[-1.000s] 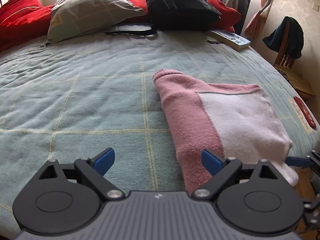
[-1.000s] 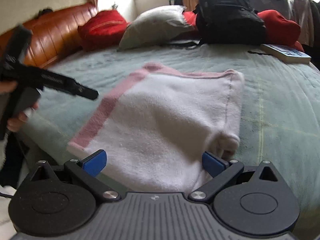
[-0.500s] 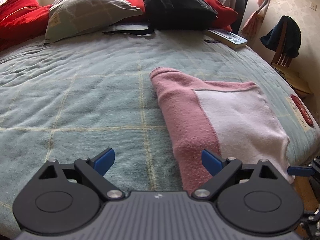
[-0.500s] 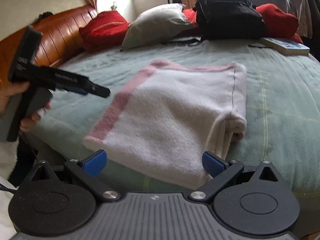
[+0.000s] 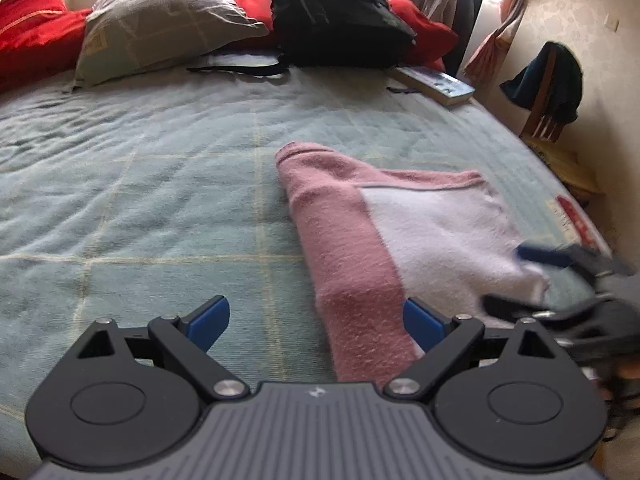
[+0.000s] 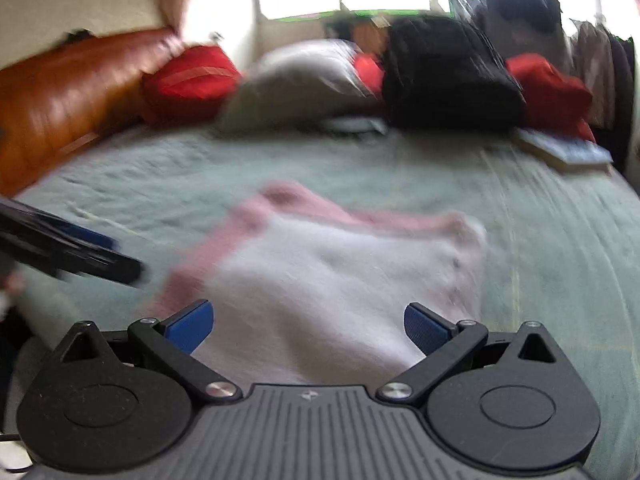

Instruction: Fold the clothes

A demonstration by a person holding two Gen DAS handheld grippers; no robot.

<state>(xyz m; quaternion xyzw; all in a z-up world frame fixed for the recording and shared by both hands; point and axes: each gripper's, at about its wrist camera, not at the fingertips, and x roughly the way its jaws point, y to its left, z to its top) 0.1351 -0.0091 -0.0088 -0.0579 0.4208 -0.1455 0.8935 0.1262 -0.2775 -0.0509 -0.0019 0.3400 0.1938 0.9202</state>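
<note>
A folded pink and white towel (image 5: 400, 232) lies flat on the green checked bedspread (image 5: 140, 184). My left gripper (image 5: 316, 322) hovers open over the towel's near pink edge, nothing between its blue pads. My right gripper (image 6: 306, 326) is open too, just above the towel's (image 6: 340, 280) white near side; that view is blurred by motion. The right gripper (image 5: 568, 280) also shows at the right of the left wrist view, at the towel's white corner. The left gripper (image 6: 72, 248) pokes in at the left of the right wrist view.
At the head of the bed lie a grey pillow (image 5: 160, 20), red cushions (image 5: 28, 28), a black backpack (image 5: 336, 12) and a book (image 5: 436, 82). A wooden chair (image 5: 548, 92) with a dark garment stands past the bed's right edge. A brown headboard (image 6: 60, 92) runs along the left.
The right gripper has swung in fast toward the towel's white corner, after pulling back half a second ago. The left gripper has barely shifted. The towel has not moved.
</note>
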